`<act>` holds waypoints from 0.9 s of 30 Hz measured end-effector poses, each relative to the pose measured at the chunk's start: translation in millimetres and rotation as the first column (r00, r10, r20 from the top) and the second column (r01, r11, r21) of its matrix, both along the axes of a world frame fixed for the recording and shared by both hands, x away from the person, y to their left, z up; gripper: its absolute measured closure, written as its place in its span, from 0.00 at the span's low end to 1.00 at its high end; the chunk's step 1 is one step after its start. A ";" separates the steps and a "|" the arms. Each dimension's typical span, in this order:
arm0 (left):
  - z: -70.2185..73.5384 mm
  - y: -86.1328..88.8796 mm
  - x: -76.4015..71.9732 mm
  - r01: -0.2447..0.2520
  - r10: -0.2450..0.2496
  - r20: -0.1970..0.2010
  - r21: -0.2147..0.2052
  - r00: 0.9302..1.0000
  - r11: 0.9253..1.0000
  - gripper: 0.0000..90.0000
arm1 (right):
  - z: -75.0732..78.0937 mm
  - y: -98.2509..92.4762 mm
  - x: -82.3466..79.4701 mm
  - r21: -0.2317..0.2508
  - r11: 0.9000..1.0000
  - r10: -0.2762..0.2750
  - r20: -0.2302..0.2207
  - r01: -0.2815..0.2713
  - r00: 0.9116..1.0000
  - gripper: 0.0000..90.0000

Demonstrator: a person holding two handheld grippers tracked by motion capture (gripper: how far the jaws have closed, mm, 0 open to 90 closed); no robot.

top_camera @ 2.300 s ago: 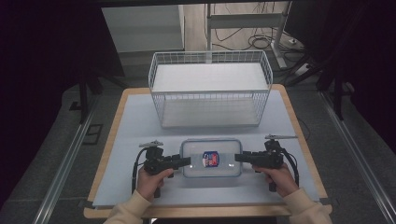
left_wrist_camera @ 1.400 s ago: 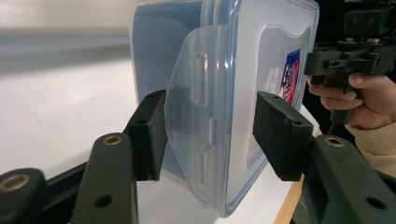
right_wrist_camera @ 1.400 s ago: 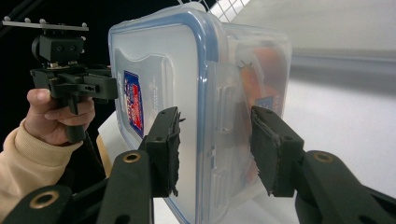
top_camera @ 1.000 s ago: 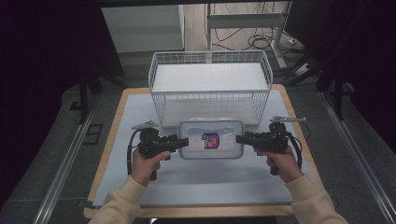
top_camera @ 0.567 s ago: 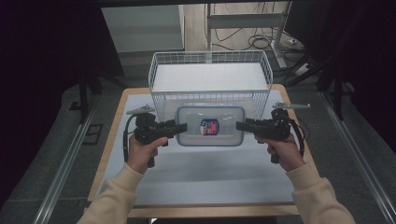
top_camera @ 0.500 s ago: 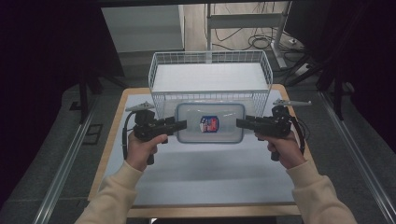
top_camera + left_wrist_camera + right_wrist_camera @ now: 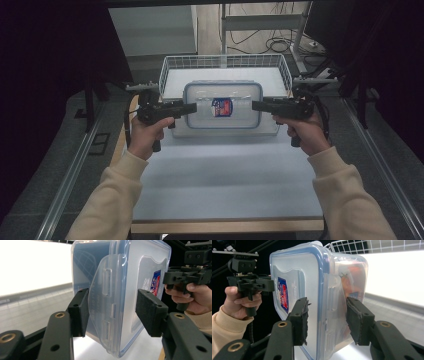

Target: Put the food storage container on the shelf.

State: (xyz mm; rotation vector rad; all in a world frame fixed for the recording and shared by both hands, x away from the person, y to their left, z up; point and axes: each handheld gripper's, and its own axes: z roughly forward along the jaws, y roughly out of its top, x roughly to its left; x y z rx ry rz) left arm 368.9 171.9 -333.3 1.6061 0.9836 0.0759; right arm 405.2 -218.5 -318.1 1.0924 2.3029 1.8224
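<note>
On the left, the left tool [image 7: 192, 107] grips the short end of a clear plastic box [image 7: 223, 106]; in the left gripper view its pads sit on either side of the box's side latch [image 7: 105, 315], clamped onto that end. The box is lidded, with a blue seal round the rim and a red-and-blue label [image 7: 222, 107] on top, and something orange shows through its wall in the right gripper view (I cannot make out what it is). It hangs level between the two hands, clear off the counter [image 7: 225, 175], in front of the near wall of the white wire basket [image 7: 172, 65], about level with its rim. On the right, the right tool [image 7: 256, 105] is clenched on the opposite end, its pads [image 7: 358, 320] pinching the latch there.

By my reckoning the pickup is done and the lift is well along: the box is up at basket height. What remains is to carry it forward over the rim, lower it inside and let both ends go.
</note>
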 end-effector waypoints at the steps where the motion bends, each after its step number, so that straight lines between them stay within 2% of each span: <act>1: 0.0 0.0 0.0 0.000 0.000 0.000 0.000 1.000 1.000 0.51 | 0.0 0.0 0.0 0.000 1.000 0.000 0.000 0.000 1.000 0.60; 2: 3.5 1.7 7.4 0.002 -0.002 0.004 -0.006 1.000 1.000 0.51 | 5.7 1.5 6.7 -0.001 1.000 -0.003 0.001 0.003 1.000 0.60; 3: 3.5 1.7 7.4 0.002 -0.002 0.004 -0.006 1.000 1.000 0.51 | 5.7 1.5 6.7 -0.001 1.000 -0.003 0.001 0.003 1.000 0.60; 5: 10.1 4.1 18.4 0.000 0.000 0.005 -0.014 1.000 1.000 0.51 | 13.7 4.0 17.0 -0.004 1.000 -0.008 0.005 0.008 1.000 0.60; 6: 10.1 4.1 18.4 0.000 0.000 0.005 -0.014 1.000 1.000 0.51 | 16.3 4.6 20.3 -0.004 1.000 -0.008 0.005 0.008 1.000 0.60; 7: 12.2 4.8 22.1 0.001 -0.001 0.005 -0.015 1.000 1.000 0.51 | 16.3 4.6 20.3 -0.004 1.000 -0.008 0.005 0.008 1.000 0.60; 8: 16.2 5.9 29.5 0.004 -0.004 0.003 -0.019 1.000 1.000 0.51 | 21.4 5.9 26.8 -0.006 1.000 -0.011 0.002 0.011 1.000 0.60; 11: 19.4 6.8 36.8 0.004 -0.004 -0.005 -0.024 1.000 1.000 0.51 | 26.1 6.8 33.0 -0.009 1.000 -0.013 -0.001 0.013 1.000 0.60; 12: 21.9 7.0 44.0 0.006 -0.006 -0.009 -0.025 1.000 1.000 0.51 | 30.0 7.5 39.2 -0.011 1.000 -0.017 -0.012 0.017 1.000 0.60; 13: 21.9 7.0 44.0 0.006 -0.006 -0.009 -0.025 1.000 1.000 0.51 | 30.0 7.5 39.2 -0.011 1.000 -0.017 -0.012 0.017 1.000 0.60; 14: 23.6 6.5 49.7 0.003 -0.003 -0.015 -0.030 1.000 1.000 0.51 | 32.8 7.4 47.3 -0.011 1.000 -0.017 -0.022 0.017 1.000 0.60; 16: 24.2 6.2 55.2 0.006 -0.007 -0.018 -0.028 1.000 1.000 0.51 | 33.3 7.2 49.1 -0.011 1.000 -0.017 -0.023 0.017 1.000 0.60; 18: 24.3 4.8 65.3 0.009 -0.011 -0.039 -0.033 0.999 0.999 0.52 | 35.1 5.9 61.4 -0.013 1.000 -0.018 -0.036 0.017 0.999 0.60; 23: 21.7 3.8 78.6 0.018 -0.020 -0.049 -0.033 0.999 0.999 0.52 | 33.8 3.8 75.7 -0.007 1.000 -0.027 -0.047 0.026 0.999 0.60; 27: 15.8 2.8 90.4 0.015 -0.019 -0.077 -0.045 0.997 0.999 0.52 | 28.7 2.4 85.9 0.004 0.999 -0.042 -0.077 0.042 0.996 0.60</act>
